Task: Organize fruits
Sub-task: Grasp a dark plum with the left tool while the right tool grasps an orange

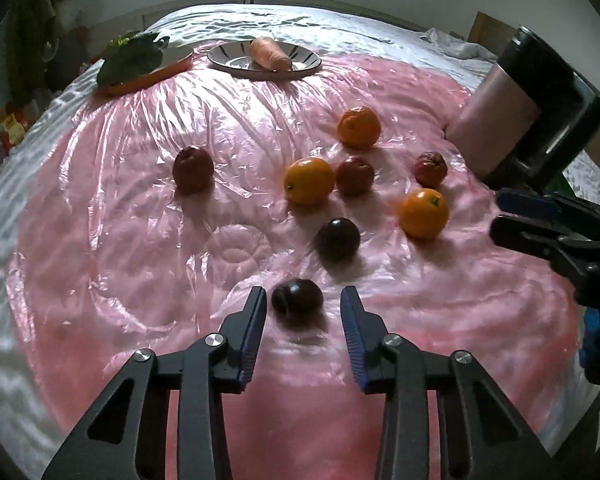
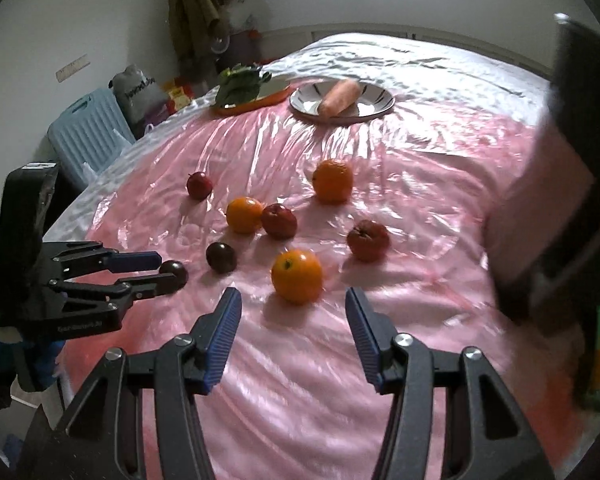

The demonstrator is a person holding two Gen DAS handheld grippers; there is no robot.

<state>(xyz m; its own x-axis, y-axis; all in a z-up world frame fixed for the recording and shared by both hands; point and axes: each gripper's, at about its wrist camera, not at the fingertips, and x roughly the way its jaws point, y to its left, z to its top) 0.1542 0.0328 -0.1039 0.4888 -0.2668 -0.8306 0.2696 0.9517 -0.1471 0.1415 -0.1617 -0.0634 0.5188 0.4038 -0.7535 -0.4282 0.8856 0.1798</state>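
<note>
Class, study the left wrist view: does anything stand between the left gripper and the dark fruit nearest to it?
Nothing visible does. The dark fruit lies between the fingers of the left gripper, with a gap on each side, on the pink sheet.

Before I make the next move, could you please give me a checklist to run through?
1. plum between the fingers of the left gripper: ok.
2. left gripper pressing on plum: not ok, gaps on both sides.
3. second plum apart from it: ok.
4. right gripper open: ok.
5. orange inside right gripper: not ok, it lies beyond the tips.
6. where the fruit goes: cannot tell; the plate holds a carrot.
</note>
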